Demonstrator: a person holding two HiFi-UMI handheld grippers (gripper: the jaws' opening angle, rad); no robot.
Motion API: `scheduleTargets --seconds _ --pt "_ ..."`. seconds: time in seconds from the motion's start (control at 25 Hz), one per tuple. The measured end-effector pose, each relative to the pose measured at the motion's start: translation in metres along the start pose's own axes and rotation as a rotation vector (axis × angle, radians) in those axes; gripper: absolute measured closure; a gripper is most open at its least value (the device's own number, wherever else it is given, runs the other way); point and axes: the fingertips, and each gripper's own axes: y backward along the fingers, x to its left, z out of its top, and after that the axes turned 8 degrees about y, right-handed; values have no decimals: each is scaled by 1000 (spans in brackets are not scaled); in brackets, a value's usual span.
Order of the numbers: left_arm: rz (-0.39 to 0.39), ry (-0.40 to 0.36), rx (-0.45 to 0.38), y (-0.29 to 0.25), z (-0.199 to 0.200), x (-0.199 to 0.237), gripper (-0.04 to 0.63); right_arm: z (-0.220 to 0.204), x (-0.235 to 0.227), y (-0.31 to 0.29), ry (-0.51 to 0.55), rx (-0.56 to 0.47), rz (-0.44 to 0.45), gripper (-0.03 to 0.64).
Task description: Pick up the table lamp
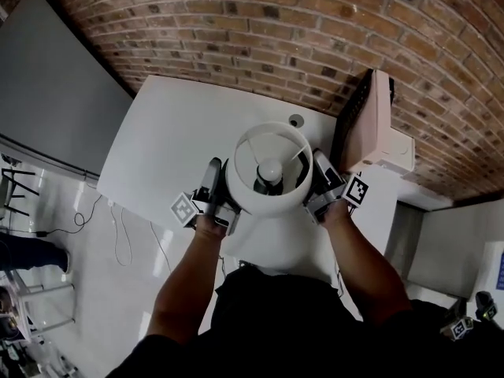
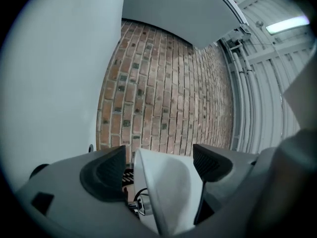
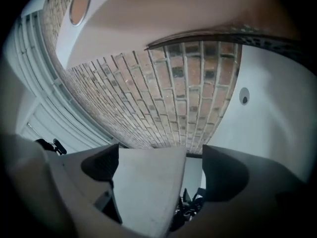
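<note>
Brick wall [image 1: 260, 22] runs behind a white worktop [image 1: 173, 148]. A beige box [image 1: 370, 124] with a dark grille side sits at the worktop's right end, against the wall. The table lamp [image 1: 270, 172] is at the near edge, right in front of me. I'm looking straight down into its white shade [image 1: 250, 199], with the bulb [image 1: 270, 168] in the middle. The base is hidden under the shade, so I can't tell whether it's standing or lifted. Left gripper [image 1: 213, 170] is against the shade's left side and right gripper [image 1: 323, 165] against its right. On both, the jaws stand wide and straddle the shade wall, with a gap showing beside one pad, so neither is clamped. A small round cable hole [image 1: 295, 120] sits in the worktop beyond the lamp.
</note>
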Motion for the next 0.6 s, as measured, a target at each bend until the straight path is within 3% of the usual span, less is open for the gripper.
scheduleTargets --seconds 0.16,0.44,0.6 --pt "-11 19 45 -8 -13 3 181 -8 8 -9 -57 8 65 92" --pt "-31 97 29 -11 -17 5 181 -18 11 -12 -186 3 107 91" --pt "-27 111 19 -9 -17 7 181 -21 12 -13 -189 13 114 92"
